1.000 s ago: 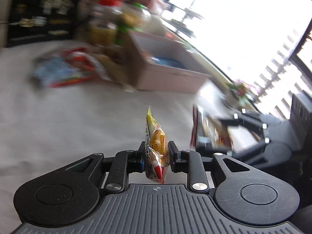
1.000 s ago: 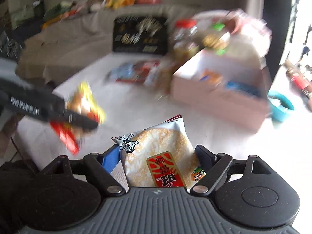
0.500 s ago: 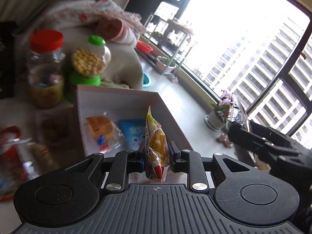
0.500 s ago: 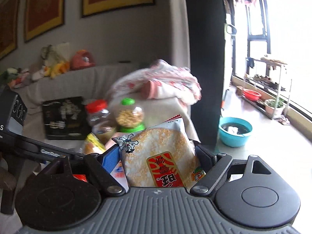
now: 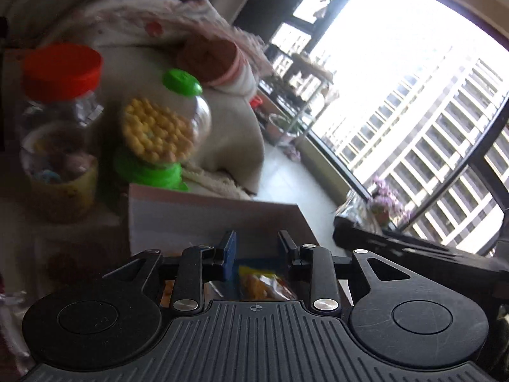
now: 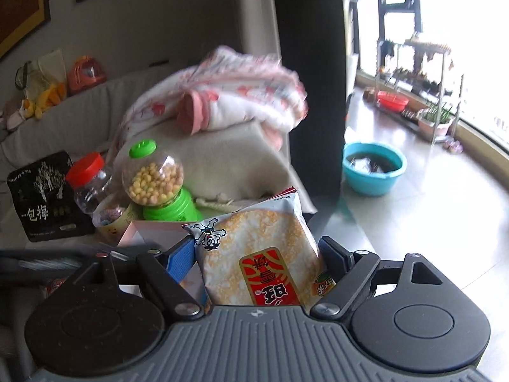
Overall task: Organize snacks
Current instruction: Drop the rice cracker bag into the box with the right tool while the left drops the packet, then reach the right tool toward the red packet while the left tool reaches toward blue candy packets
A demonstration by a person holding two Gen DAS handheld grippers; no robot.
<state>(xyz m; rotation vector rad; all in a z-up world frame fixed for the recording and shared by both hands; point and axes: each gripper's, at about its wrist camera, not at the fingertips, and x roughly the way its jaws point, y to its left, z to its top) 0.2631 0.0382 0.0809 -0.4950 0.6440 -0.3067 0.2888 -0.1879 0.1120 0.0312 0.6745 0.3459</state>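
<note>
Our left claw is opening over the pink box; the yellow snack packet it pinched a moment ago has slipped below the parted fingers into the box. Our right claw clamps the rice cracker packet, likely next to go in.

The left hand-held gripper is opening its jaws, nothing pressed between them; the right hand-held gripper clamps a rice cracker packet
</note>
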